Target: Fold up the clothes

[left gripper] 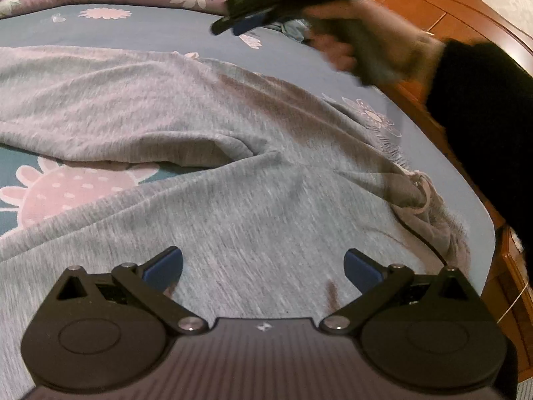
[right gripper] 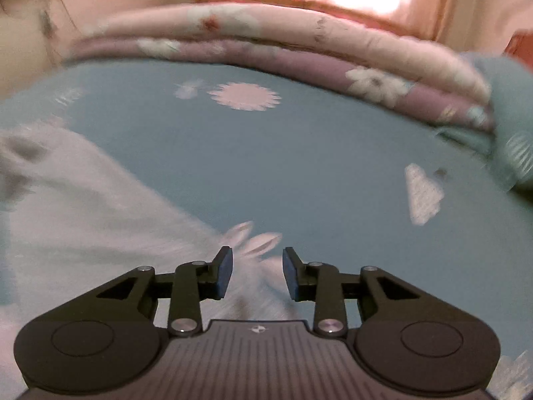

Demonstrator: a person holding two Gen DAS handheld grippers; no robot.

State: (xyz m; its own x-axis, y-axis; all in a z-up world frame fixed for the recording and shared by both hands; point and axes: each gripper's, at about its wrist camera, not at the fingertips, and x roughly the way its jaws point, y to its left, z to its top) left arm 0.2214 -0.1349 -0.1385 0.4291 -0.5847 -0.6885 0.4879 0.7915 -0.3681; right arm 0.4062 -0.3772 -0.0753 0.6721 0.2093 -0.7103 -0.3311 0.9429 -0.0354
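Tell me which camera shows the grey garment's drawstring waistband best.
The left wrist view: the grey garment lies spread across the bed sheet, with its drawstring waistband bunched near the bed's edge. The right wrist view shows only a blurred stretch of grey cloth at left, no waistband.

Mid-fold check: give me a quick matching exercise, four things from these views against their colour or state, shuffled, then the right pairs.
Things:
1. left gripper
2. right gripper
3. garment
4. bedsheet

Colour or state:
A. blue with pink flower prints
B. grey, spread out with creases
C. jaws wide apart over the grey fabric, holding nothing
D. jaws partly apart, nothing between the pads, above the sheet

Pairs: 1-C, 2-D, 3-B, 4-A
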